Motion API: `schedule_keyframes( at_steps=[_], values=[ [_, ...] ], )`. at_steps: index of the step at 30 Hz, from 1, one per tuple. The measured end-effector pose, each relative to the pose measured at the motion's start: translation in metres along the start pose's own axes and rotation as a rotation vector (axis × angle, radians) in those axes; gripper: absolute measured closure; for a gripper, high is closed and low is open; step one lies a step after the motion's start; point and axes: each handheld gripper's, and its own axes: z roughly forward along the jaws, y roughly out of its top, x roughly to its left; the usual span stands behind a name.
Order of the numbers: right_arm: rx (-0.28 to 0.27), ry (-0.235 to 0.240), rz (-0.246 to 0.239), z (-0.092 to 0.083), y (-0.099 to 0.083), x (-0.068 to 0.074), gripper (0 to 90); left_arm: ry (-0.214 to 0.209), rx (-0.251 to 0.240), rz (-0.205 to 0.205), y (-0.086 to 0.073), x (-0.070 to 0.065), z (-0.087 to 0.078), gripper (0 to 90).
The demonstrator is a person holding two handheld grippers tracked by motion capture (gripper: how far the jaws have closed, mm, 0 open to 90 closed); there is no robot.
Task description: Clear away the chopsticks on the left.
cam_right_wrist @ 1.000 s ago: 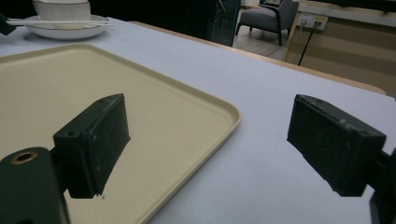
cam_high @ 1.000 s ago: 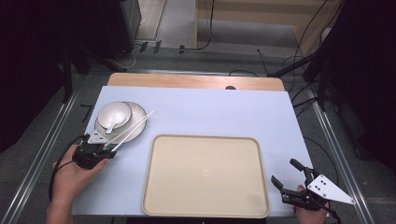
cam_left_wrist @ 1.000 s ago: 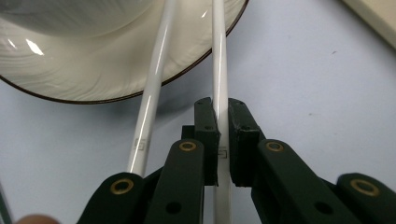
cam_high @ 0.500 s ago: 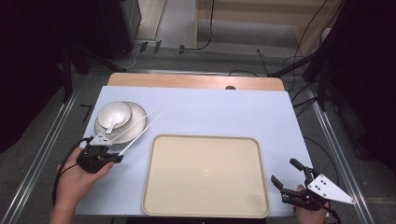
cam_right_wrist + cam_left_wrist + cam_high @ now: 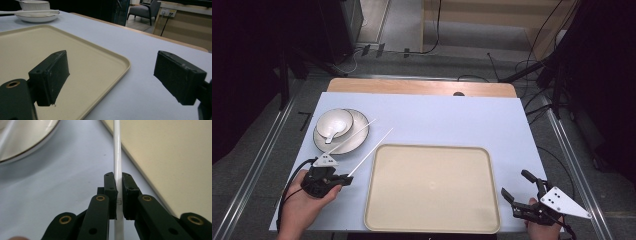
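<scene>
Chopstick [image 5: 117, 157] pinched in left gripper [image 5: 343, 178] over pale blue table [image 5: 452, 120]; right gripper [image 5: 518, 191] spread; dark room behind

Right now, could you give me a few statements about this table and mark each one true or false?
1. The left tool is shut on a white chopstick. True.
2. The tray holds a bowl. False: the tray is bare; the bowl sits on a plate beside it.
3. The right tool is open with nothing between its jaws. True.
4. Both chopsticks are held. False: the second chopstick lies across the plate, and no tool grips it.
5. The right tool is over the plate. False: it is at the tray's near right corner, far from the plate.
</scene>
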Motion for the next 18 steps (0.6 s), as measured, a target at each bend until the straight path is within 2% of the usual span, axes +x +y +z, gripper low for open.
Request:
schedule_keyframes(
  at_steps=[4,5,6,12,13,18],
  values=[
    [0.000,0.002,-0.001,0.000,0.000,0.001,13.2,-0.022,0.004,-0.014,0.002,-0.015,0.006,85.0],
    [0.000,0.002,-0.001,0.000,0.000,0.001,13.2,-0.022,0.004,-0.014,0.002,-0.015,0.006,85.0],
    [0.000,0.003,0.000,0.000,0.000,0.001,13.2,-0.020,0.011,-0.006,0.003,-0.022,0.009,85.0],
    [0.000,0.001,-0.001,0.000,0.000,0.000,13.2,-0.049,0.006,-0.019,0.005,-0.035,0.015,84.9],
    [0.002,0.003,-0.001,0.000,0.000,0.000,13.2,-0.053,0.015,-0.016,0.005,-0.040,0.019,84.9],
    [0.002,0.003,-0.001,0.000,0.000,-0.001,13.2,-0.077,0.024,-0.016,0.005,-0.052,0.028,84.9]
  ],
)
